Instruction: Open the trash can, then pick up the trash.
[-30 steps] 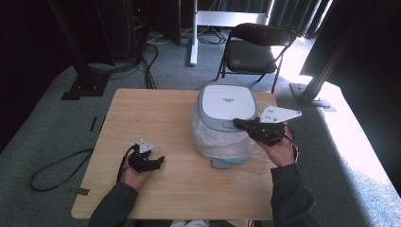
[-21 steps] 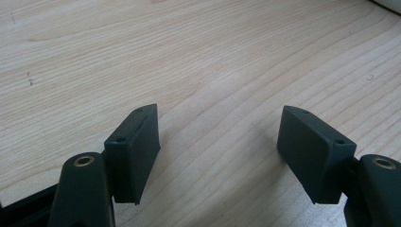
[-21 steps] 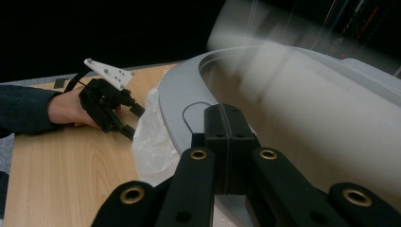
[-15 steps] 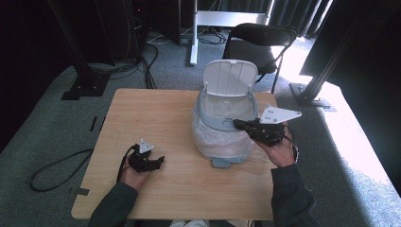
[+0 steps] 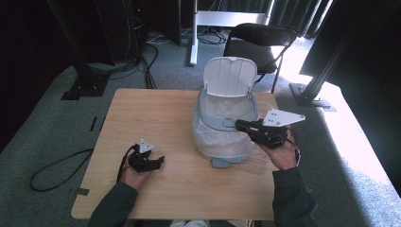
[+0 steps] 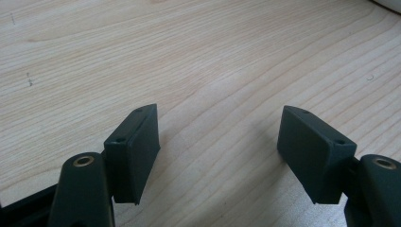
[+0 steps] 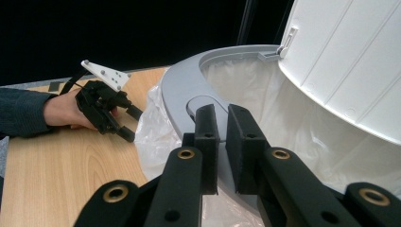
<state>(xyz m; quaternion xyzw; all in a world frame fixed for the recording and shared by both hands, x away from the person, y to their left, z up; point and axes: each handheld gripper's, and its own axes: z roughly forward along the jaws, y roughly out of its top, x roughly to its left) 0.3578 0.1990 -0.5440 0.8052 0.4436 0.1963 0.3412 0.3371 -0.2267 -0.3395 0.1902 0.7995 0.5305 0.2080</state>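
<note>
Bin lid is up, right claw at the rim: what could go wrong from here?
1. The lid stands upright just behind the right claw; it might drop back onto it.
2. That claw, whose jaws have just been opening with nothing between them, sits over the bin rim next to the loose liner; pulling away could snag the plastic.

The bin's (image 5: 222,137) raised lid (image 5: 230,76) walls off the far side, leaving the lined mouth open from above and from the near rim (image 7: 182,101). Bare table (image 5: 156,111) lies to the left of the bin, interrupted near the front edge by the left gripper (image 5: 158,161) resting there.
</note>
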